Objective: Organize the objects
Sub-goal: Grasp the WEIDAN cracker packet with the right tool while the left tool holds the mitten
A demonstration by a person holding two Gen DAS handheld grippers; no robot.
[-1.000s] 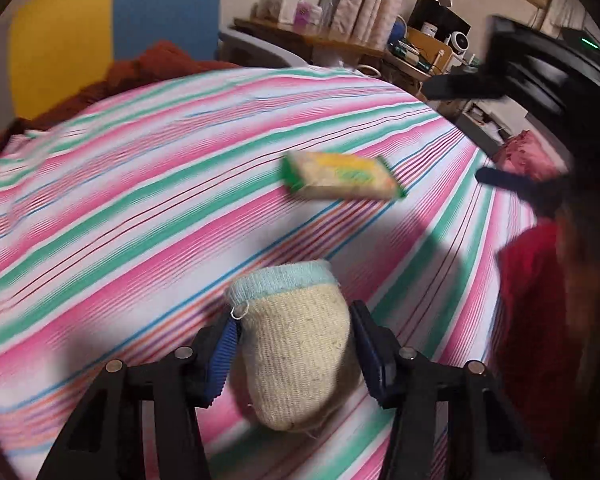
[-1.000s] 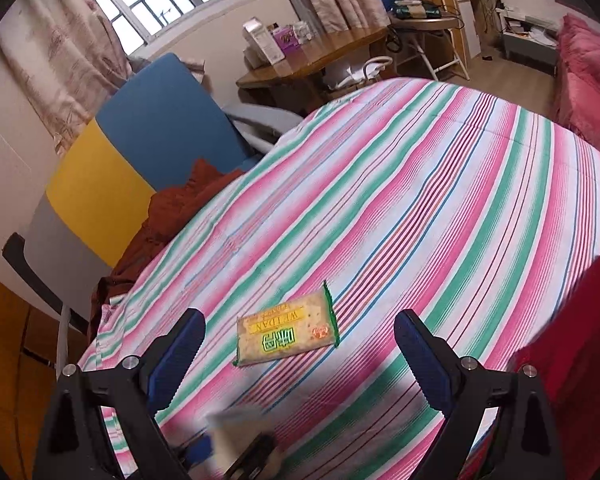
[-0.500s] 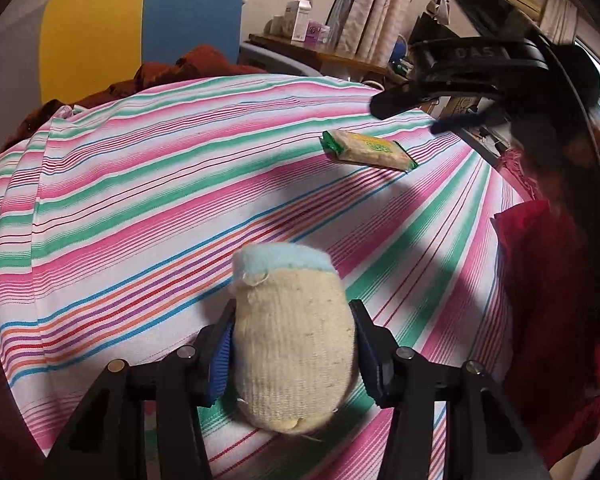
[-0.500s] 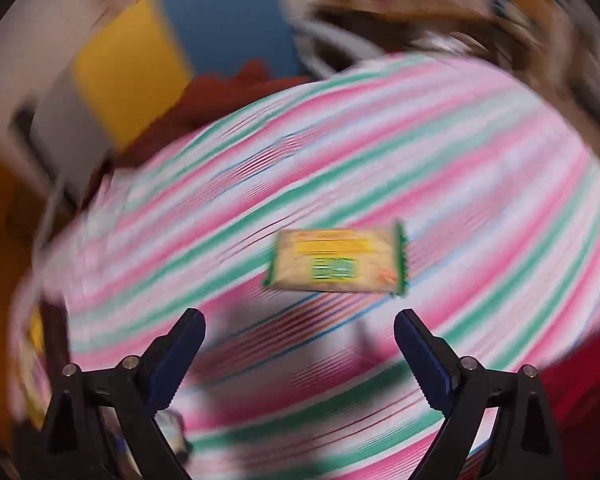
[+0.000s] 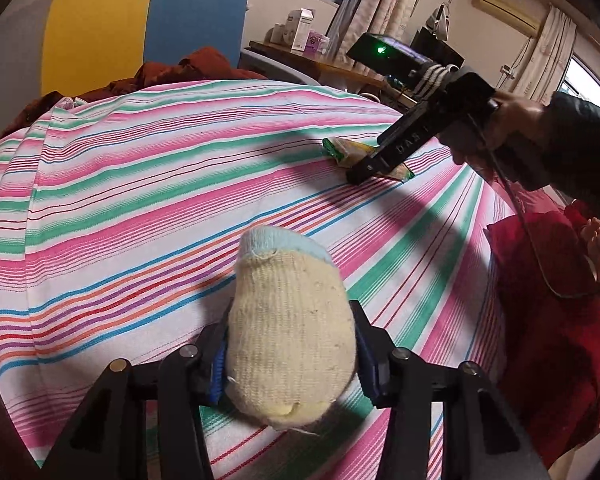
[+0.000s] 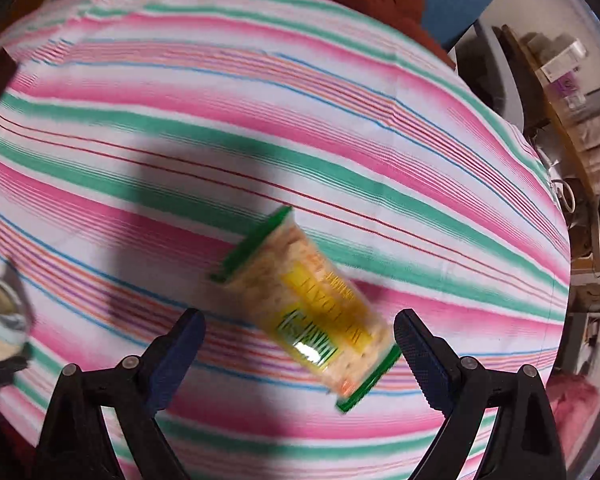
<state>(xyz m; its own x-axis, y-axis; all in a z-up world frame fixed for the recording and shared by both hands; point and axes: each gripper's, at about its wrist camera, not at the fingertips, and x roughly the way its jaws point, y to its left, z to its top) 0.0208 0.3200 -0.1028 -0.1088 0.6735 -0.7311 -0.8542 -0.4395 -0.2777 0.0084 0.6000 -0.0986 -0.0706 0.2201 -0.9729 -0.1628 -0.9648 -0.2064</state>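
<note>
The left gripper (image 5: 290, 360) is squeezing the rolled cream sock (image 5: 290, 328), its jaws having just been closing tighter on it above the striped table (image 5: 140, 200). The right gripper (image 6: 300, 344), which a second ago was looking at the cracker packet (image 6: 304, 304) from farther off, is now pointing steeply down, jaws wide, the packet lying untouched between them on the cloth.

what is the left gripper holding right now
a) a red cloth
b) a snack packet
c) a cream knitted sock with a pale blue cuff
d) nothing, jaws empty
c: in the left wrist view the left gripper has its blue pads pressed on both sides of the cream knitted sock.
</note>
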